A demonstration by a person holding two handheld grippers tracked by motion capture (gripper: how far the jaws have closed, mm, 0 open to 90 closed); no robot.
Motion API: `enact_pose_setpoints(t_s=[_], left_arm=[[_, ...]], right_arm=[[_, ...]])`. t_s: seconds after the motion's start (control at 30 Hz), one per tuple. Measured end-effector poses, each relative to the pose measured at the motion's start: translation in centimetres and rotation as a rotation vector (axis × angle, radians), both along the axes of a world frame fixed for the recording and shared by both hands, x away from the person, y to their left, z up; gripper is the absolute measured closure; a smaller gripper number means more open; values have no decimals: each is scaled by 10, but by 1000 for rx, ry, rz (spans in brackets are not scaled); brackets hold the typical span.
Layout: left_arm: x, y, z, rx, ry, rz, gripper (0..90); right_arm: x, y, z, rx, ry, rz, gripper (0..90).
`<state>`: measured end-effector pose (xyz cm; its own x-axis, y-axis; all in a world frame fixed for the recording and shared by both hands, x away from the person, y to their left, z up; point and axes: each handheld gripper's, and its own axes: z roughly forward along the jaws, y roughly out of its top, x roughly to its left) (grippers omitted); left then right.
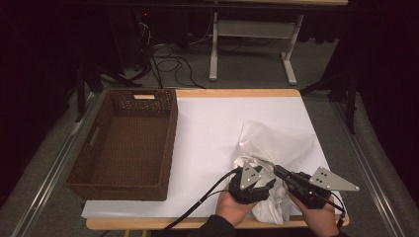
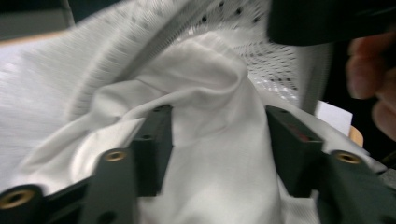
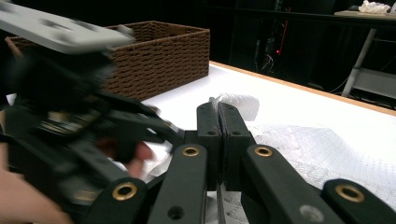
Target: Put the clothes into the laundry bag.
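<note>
A white mesh bag lies crumpled on the right of the white table sheet, with a white cloth bunched at its near end. My left gripper is at that cloth. In the left gripper view its jaws stand apart with a fold of the cloth bulging between them, under the mesh. My right gripper reaches in from the right. Its jaws are pressed together on a thin edge of the mesh bag. The left gripper shows blurred close beside it.
A brown wicker basket stands empty on the left of the table and appears again in the right gripper view. The white sheet lies bare between basket and bag. Behind the table are a desk frame and floor cables.
</note>
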<state>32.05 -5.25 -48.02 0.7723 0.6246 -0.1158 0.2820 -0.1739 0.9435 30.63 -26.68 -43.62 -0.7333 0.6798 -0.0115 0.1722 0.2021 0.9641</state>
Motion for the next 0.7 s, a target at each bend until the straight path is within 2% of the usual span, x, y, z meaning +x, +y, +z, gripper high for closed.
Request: enact_pose_setpoints(t_s=[0.1, 0.17, 0.23, 0.3, 0.33, 0.4, 0.47, 0.53, 0.63, 0.7], left_arm=[[-9, 17, 5, 7, -36, 17, 317], [-13, 26, 8, 8, -43, 35, 257], [-17, 37, 8, 1, -51, 49, 236], [-19, 46, 2, -9, -31, 65, 212], [-19, 50, -5, -11, -6, 74, 196], [-17, 51, -16, -9, 48, 78, 163], [-16, 48, -21, -7, 72, 73, 157], [-17, 42, -23, -2, 71, 58, 155], [-15, 34, -23, -22, 76, 37, 158], [-12, 28, -23, -23, 91, 19, 217]], right_arm=[[-1, 1, 0, 1, -4, 1, 900], [-1, 2, 0, -4, -4, 3, 900], [-1, 2, 0, -4, -6, 3, 900], [-1, 2, 0, -5, -1, 4, 900], [-1, 2, -1, -6, -1, 0, 900], [-1, 3, -1, -9, -1, -1, 900], [-1, 4, -1, -11, -3, 1, 900], [-1, 4, -1, -11, -4, 7, 900], [-1, 4, -2, -13, 4, 1, 900], [0, 4, -3, -15, 2, 6, 900]])
